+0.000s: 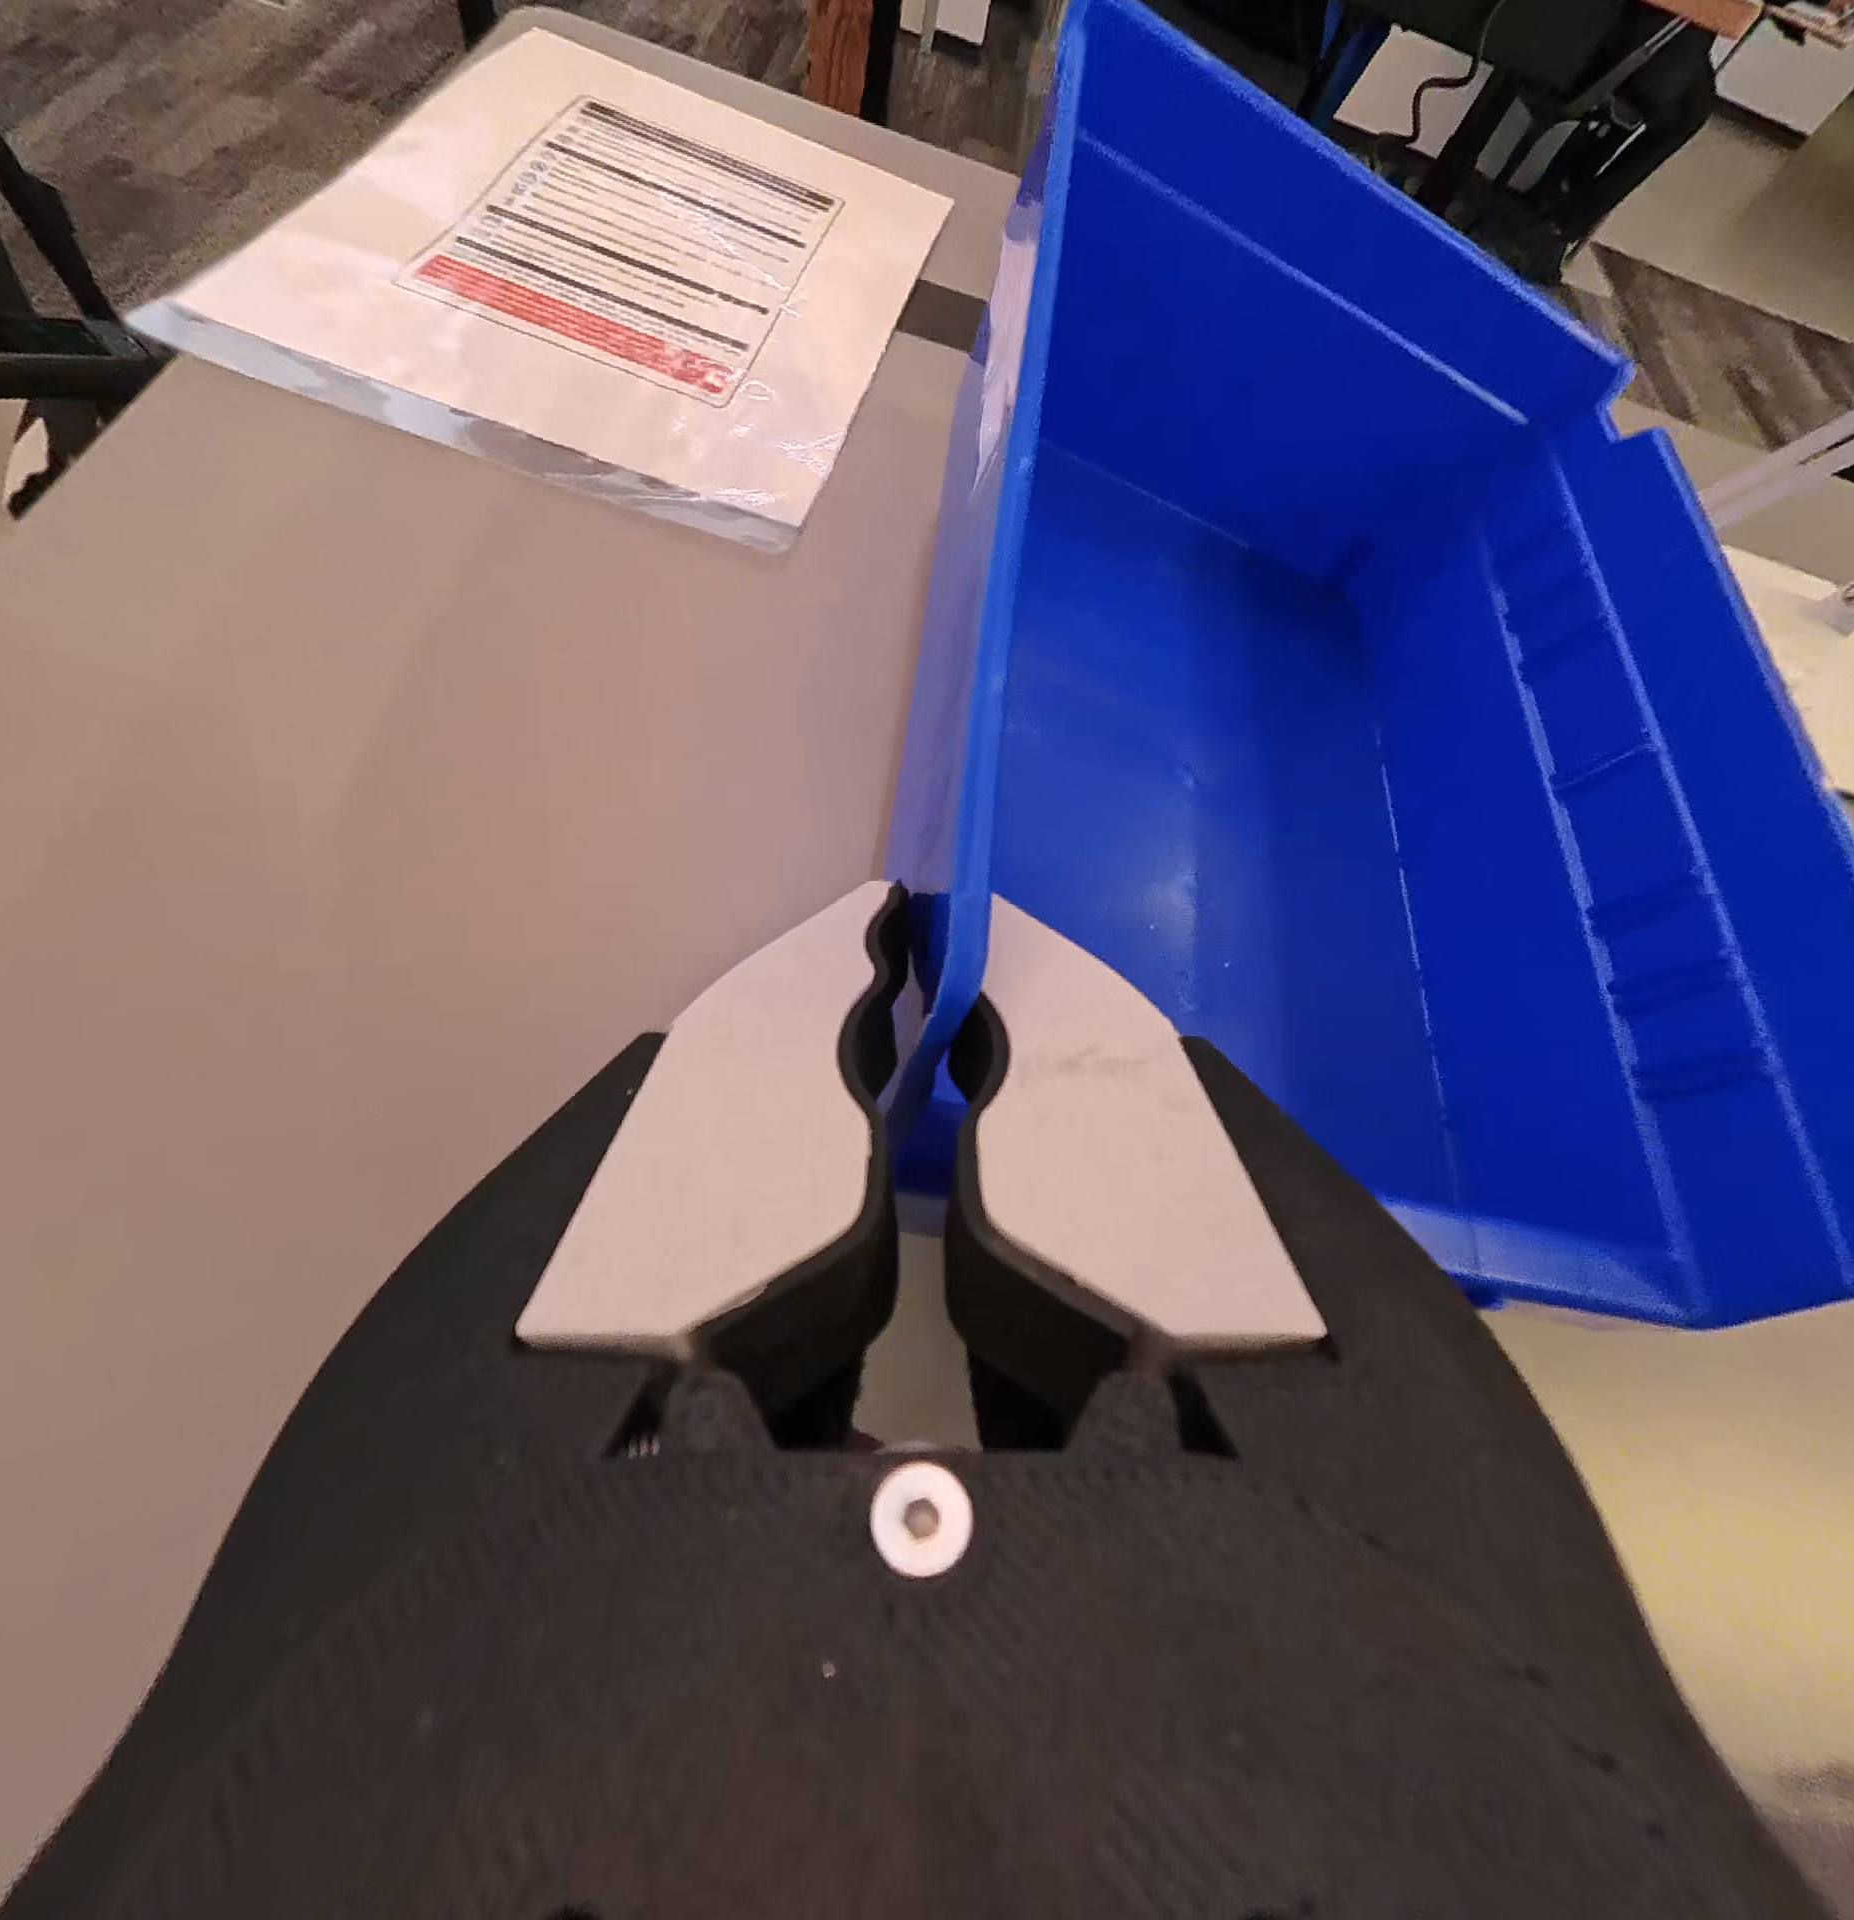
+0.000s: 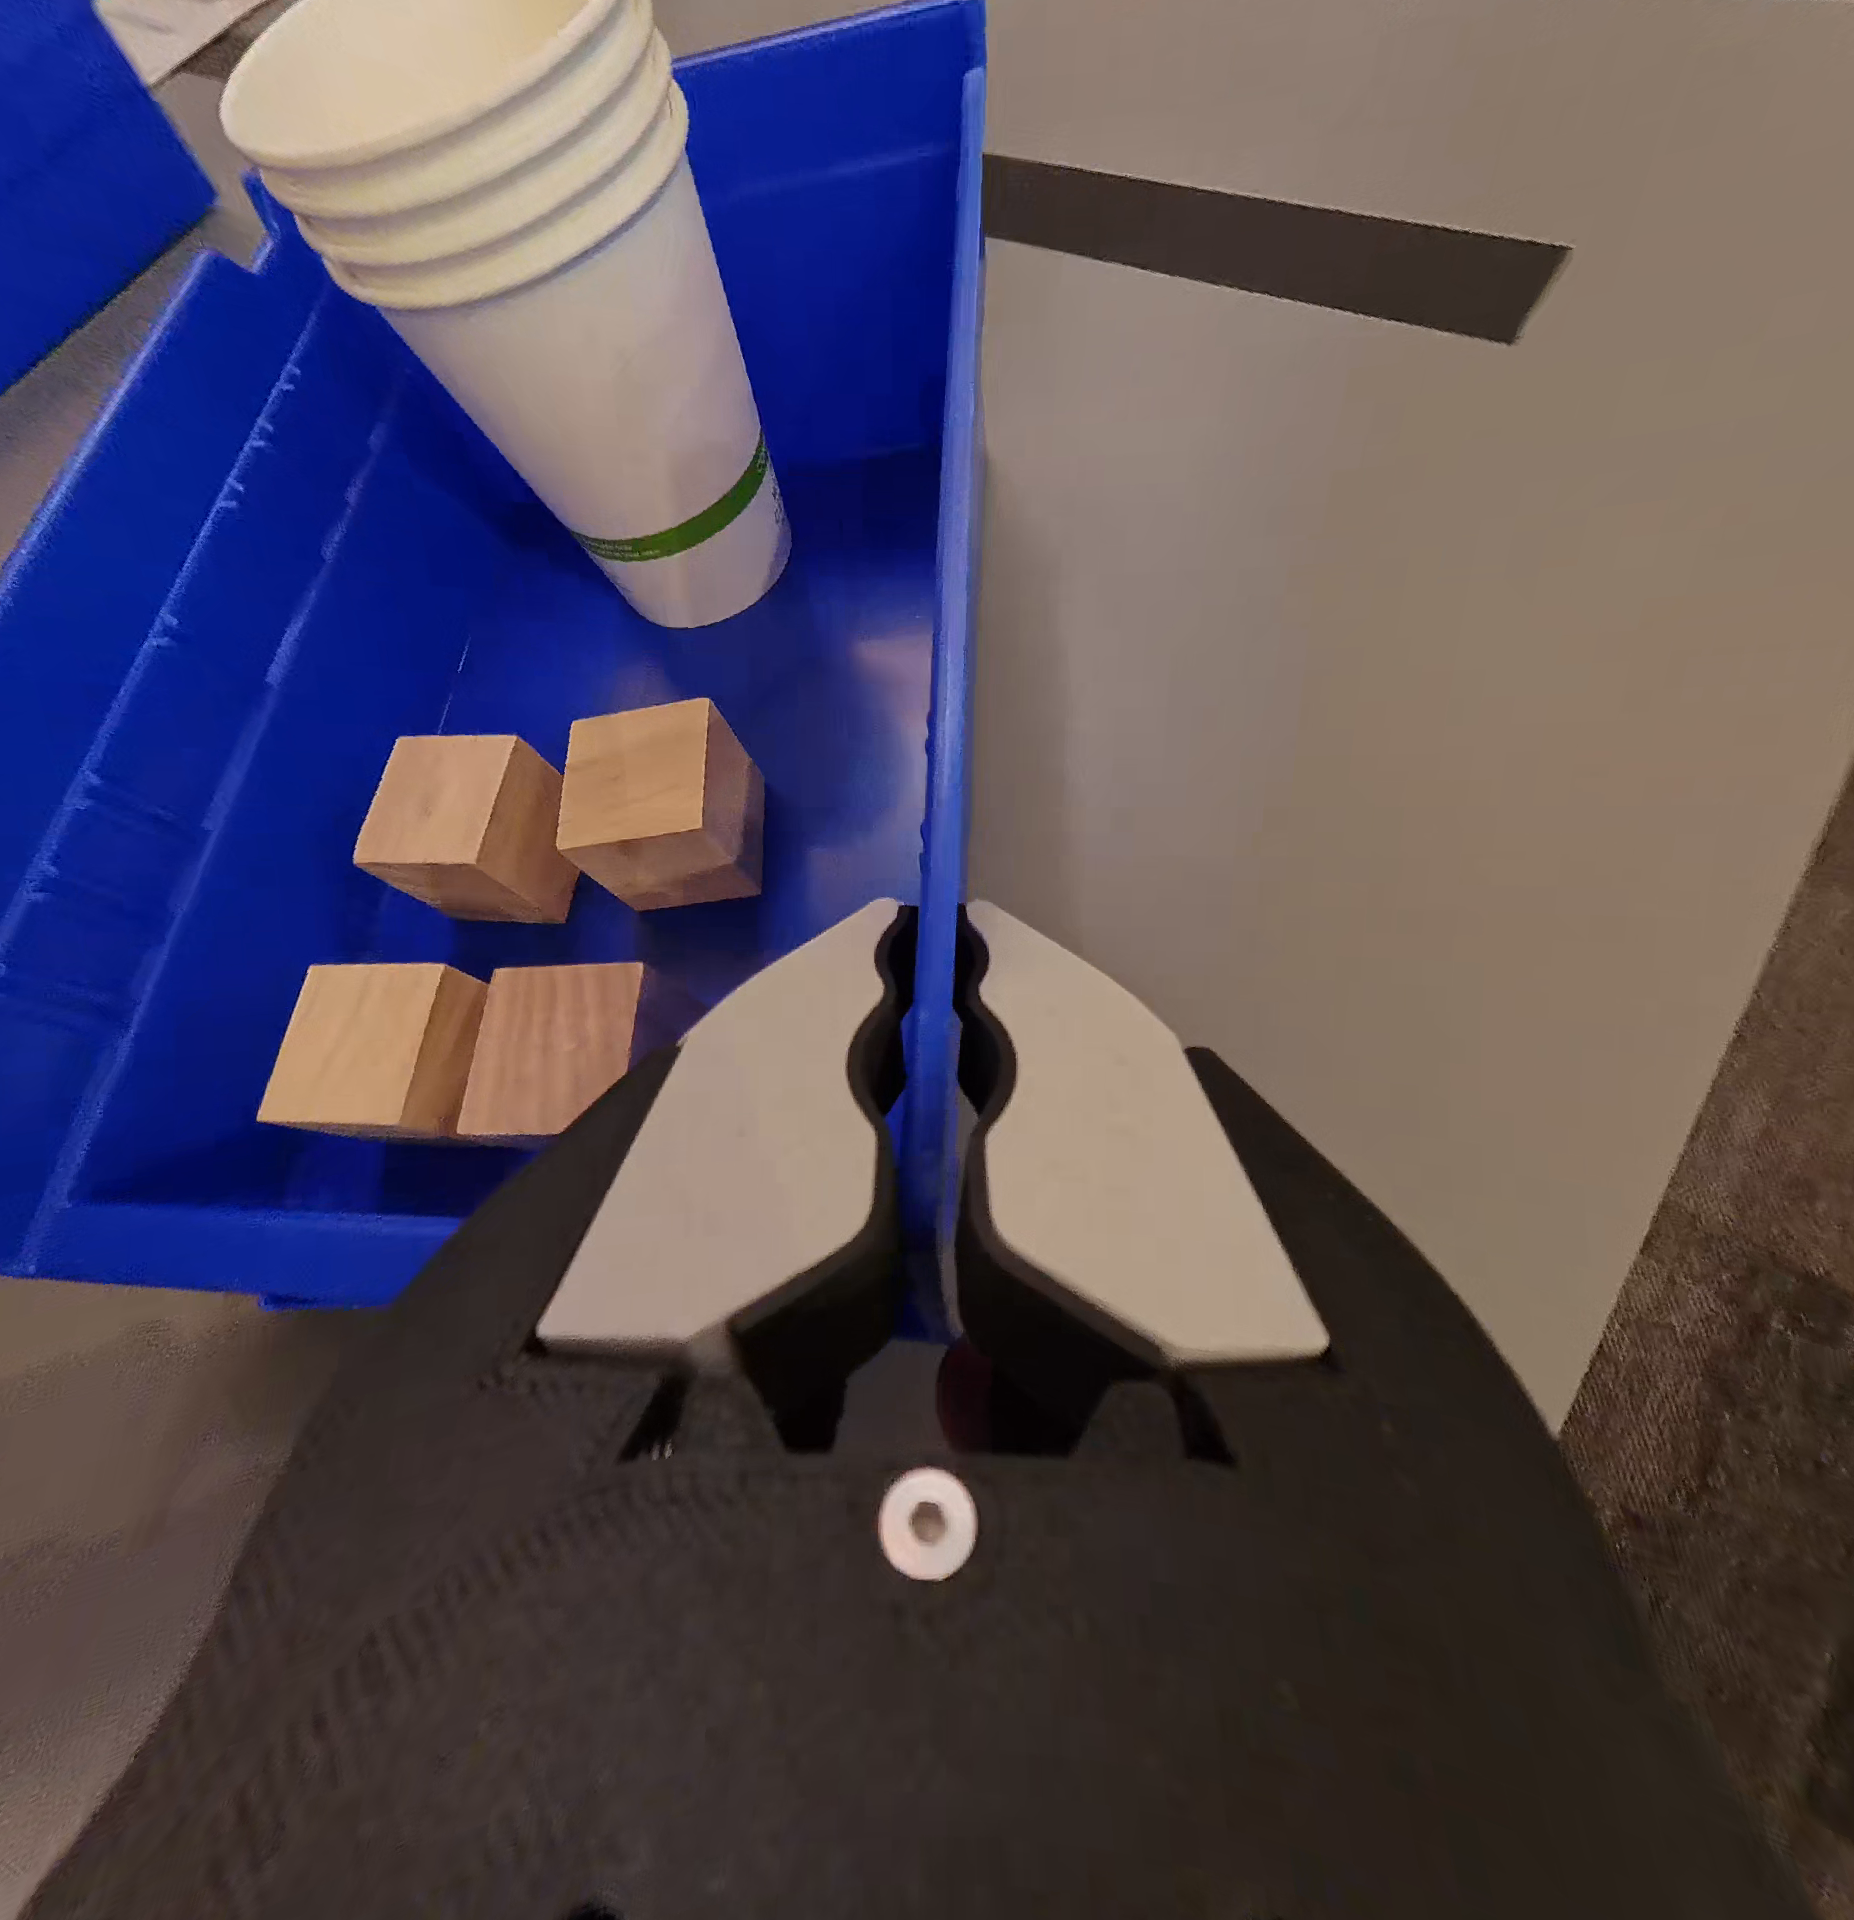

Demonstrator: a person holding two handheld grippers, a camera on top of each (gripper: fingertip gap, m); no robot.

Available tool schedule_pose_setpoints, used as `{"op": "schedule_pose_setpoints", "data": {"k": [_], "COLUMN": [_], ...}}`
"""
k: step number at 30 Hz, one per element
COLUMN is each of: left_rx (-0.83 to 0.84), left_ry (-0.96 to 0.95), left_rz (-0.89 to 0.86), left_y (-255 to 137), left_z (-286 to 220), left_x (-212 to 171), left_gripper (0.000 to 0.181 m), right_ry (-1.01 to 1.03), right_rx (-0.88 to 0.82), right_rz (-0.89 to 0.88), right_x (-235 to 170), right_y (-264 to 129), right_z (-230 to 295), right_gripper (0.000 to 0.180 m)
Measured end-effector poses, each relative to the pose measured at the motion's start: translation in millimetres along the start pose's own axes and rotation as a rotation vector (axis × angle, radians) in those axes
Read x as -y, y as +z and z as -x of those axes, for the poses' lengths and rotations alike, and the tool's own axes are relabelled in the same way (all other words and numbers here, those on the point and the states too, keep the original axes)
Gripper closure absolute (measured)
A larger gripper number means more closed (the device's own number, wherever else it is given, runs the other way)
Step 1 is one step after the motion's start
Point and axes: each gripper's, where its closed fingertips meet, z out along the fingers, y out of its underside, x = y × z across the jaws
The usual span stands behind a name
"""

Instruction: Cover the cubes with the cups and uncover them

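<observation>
In the right wrist view a stack of several white paper cups (image 2: 590,343) with a green band leans in a blue bin (image 2: 175,727). Several wooden cubes lie on the bin floor, among them one (image 2: 466,821), another (image 2: 658,800) and a third (image 2: 367,1044). My right gripper (image 2: 933,920) is shut on this bin's right wall (image 2: 954,520). In the left wrist view my left gripper (image 1: 938,935) is shut on the left wall (image 1: 1006,520) of an empty blue bin (image 1: 1266,831).
A white printed sheet in clear plastic (image 1: 549,301) lies on the grey table (image 1: 383,831), left of the empty bin. A dark tape strip (image 2: 1276,260) crosses the table. The table edge and carpet (image 2: 1733,1351) are to the right. Part of another blue bin (image 2: 61,156) shows at the far left.
</observation>
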Motion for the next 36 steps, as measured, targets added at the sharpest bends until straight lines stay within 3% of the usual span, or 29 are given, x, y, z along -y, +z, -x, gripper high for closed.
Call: {"op": "schedule_pose_setpoints", "data": {"k": [17, 36], "left_rx": [0.003, 0.070], "left_ry": [-0.020, -0.067], "left_rz": [-0.059, -0.146], "left_y": [-46, -96], "left_z": [19, 78], "left_x": [-7, 7], "left_gripper": [0.175, 0.174], "right_ry": [-0.174, -0.301], "right_rx": [0.261, 0.421], "right_rz": [0.066, 0.120], "right_x": [18, 80], "right_y": [55, 200], "right_z": [85, 254], "right_gripper": [0.174, 0.174]}}
